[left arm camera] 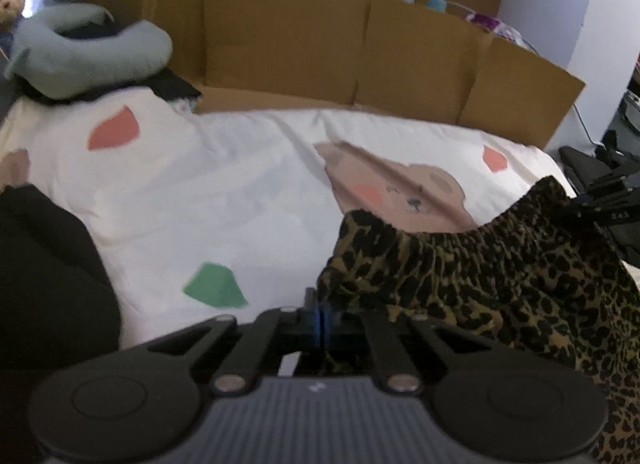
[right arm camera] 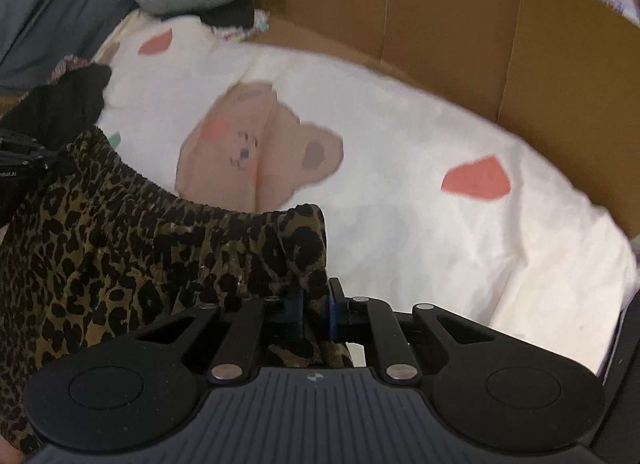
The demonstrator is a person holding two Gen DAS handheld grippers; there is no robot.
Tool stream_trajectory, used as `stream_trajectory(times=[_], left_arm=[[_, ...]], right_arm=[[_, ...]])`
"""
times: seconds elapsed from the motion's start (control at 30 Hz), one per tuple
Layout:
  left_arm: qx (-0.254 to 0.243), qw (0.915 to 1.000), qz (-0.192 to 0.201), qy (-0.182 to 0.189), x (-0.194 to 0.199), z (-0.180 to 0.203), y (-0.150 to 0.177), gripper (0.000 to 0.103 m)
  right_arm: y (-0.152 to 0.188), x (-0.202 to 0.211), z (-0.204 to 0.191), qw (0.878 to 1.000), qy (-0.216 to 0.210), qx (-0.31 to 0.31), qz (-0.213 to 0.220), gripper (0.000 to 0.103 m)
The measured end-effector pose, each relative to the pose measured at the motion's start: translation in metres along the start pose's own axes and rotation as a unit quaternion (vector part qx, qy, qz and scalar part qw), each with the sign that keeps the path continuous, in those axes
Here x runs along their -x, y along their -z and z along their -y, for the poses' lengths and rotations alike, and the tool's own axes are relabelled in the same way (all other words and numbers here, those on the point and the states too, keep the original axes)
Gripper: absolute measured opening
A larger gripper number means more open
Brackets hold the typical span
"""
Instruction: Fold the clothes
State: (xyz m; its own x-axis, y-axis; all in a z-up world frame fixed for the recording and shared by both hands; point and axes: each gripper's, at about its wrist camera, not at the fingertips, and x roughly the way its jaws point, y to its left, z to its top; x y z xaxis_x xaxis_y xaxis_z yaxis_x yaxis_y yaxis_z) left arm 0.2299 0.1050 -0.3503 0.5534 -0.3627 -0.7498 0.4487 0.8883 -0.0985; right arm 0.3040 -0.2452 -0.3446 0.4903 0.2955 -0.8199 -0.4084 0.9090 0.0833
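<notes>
A leopard-print garment (left arm camera: pixel 480 264) with a gathered elastic waistband hangs between my two grippers, above a white bedsheet (left arm camera: pixel 240 191) with a bear print. My left gripper (left arm camera: pixel 320 306) is shut on one corner of the waistband, its blue pads pinching the cloth. My right gripper (right arm camera: pixel 316 300) is shut on the other corner of the leopard-print garment (right arm camera: pixel 120 256), with fabric bunched between its fingers. In the left wrist view the right gripper (left arm camera: pixel 604 203) shows at the far end of the waistband. In the right wrist view the left gripper (right arm camera: pixel 24 155) shows at the left edge.
A cardboard wall (left arm camera: pixel 360 51) borders the bed's far side. A grey neck pillow (left arm camera: pixel 88 51) lies at the far left corner on a dark item. A black garment (left arm camera: pixel 44 272) lies at the left of the sheet. Dark gear (left arm camera: pixel 616 167) stands beyond the bed's right edge.
</notes>
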Motion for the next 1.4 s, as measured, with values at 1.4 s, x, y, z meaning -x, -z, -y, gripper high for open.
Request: stream_trajectory(times=[1.4], left_arm=[[-0.039, 0.9978, 0.017, -0.05, -0.111, -0.047, -0.132, 0.002]], right_arm=[[-0.176, -0.086, 0.042, 0.989, 0.119, 0.088, 0.004, 0.009]])
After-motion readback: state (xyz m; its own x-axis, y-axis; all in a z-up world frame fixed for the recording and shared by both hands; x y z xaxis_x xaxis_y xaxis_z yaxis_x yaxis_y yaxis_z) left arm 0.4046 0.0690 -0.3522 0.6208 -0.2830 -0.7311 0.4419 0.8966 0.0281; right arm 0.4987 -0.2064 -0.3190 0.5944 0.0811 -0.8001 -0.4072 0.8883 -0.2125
